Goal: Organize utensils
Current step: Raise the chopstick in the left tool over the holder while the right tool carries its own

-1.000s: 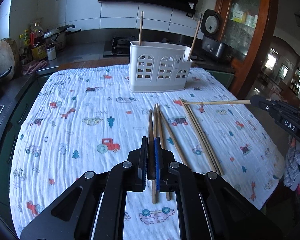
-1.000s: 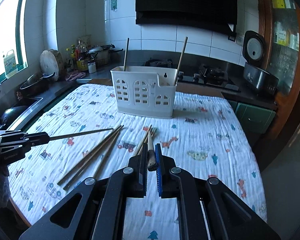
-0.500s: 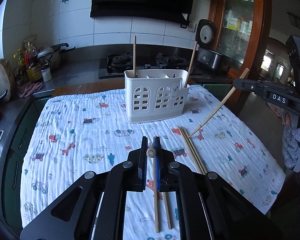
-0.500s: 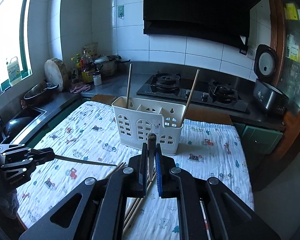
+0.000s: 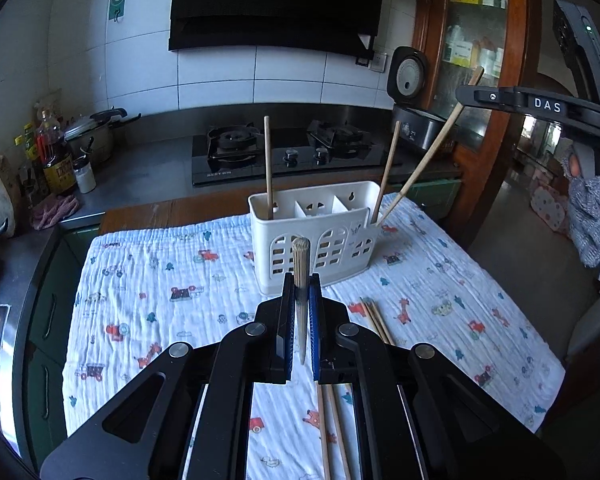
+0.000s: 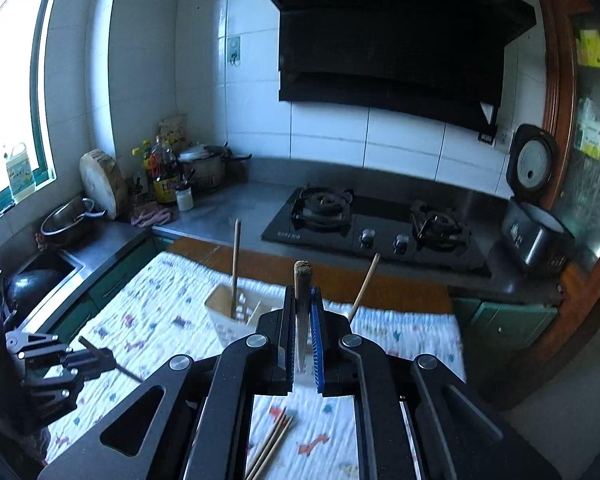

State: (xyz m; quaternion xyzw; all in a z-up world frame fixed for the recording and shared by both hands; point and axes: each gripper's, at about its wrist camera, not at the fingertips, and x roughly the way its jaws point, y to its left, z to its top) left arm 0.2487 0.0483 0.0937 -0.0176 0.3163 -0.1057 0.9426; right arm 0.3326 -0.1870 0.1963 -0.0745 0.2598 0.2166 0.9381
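My left gripper (image 5: pixel 301 282) is shut on a wooden chopstick (image 5: pixel 301 250), whose blunt end sticks up between the pads, in front of the white utensil caddy (image 5: pixel 262 232). Two chopsticks (image 5: pixel 268 168) stand in the caddy's end compartments. At the upper right of the left wrist view, my right gripper (image 5: pixel 466 94) holds a chopstick (image 5: pixel 424 164) slanting down to the caddy's right end. In the right wrist view that gripper (image 6: pixel 302 292) is shut on its chopstick (image 6: pixel 303 270) above the caddy (image 6: pixel 220 320). Loose chopsticks (image 5: pixel 376 318) lie on the printed cloth (image 5: pixel 160 280).
A gas stove (image 5: pixel 292 152) and a rice cooker (image 5: pixel 410 80) stand behind the table. Bottles and a pot (image 5: pixel 92 136) crowd the left counter beside a sink (image 6: pixel 40 276). A wooden cabinet (image 5: pixel 480 80) rises at the right. A knitted sleeve (image 5: pixel 592 216) shows at the right edge.
Both grippers have risen off the cloth, each carrying a chopstick. The right one's chopstick swung from lying level to slanting steeply toward the caddy's right end.
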